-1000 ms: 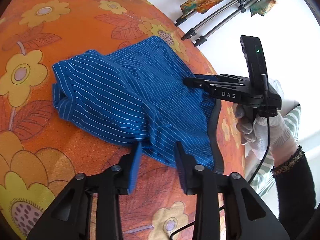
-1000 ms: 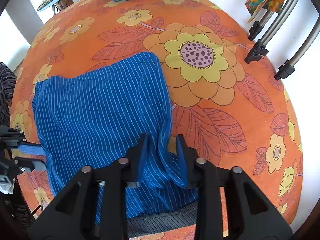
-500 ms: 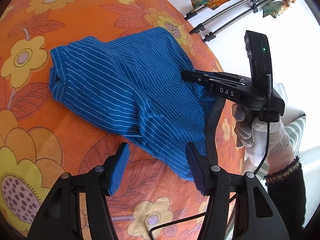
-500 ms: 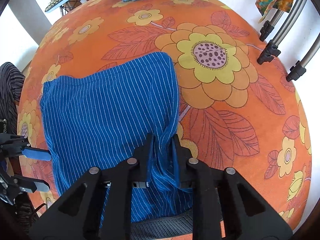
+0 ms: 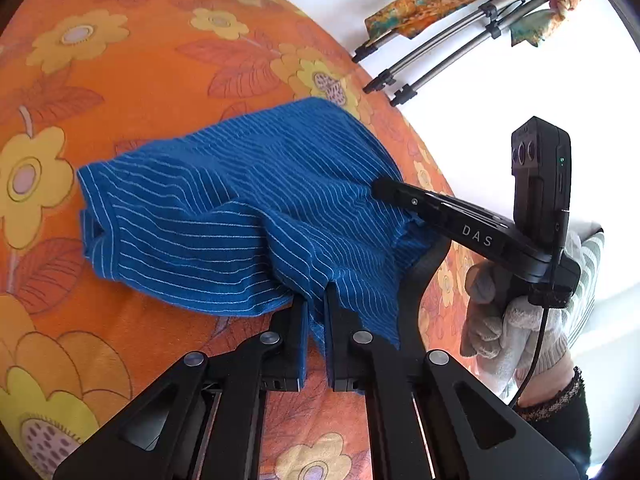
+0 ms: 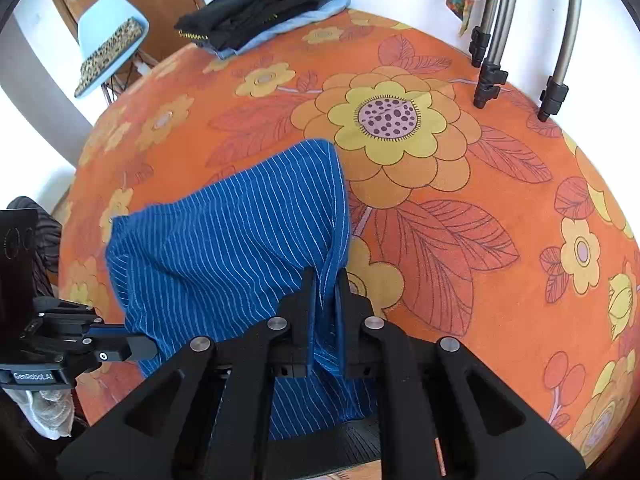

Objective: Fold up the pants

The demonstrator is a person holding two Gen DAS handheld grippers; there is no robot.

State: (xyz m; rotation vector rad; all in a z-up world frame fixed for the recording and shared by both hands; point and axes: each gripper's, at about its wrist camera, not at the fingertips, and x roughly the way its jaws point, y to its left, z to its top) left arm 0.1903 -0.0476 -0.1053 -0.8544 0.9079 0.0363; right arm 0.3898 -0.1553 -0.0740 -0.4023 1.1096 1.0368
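One pair of blue striped pants (image 5: 248, 216), two hand-held grippers (image 5: 316, 320) (image 6: 326, 292), one blue chair (image 6: 108, 36), one folded clothes stack (image 6: 260, 8)

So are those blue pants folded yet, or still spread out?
Not folded yet. The pants lie mostly spread, rumpled, on the orange cloth, with both grippers pinching their near edge.

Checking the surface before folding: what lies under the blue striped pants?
The blue striped pants lie on the orange floral cloth, which shows all around them. Whatever lies directly beneath the fabric is covered and cannot be seen.

orange floral cloth (image 6: 460, 240) | folded dark clothes (image 6: 256, 4) | blue chair (image 6: 108, 36) | tripod legs (image 6: 492, 40)
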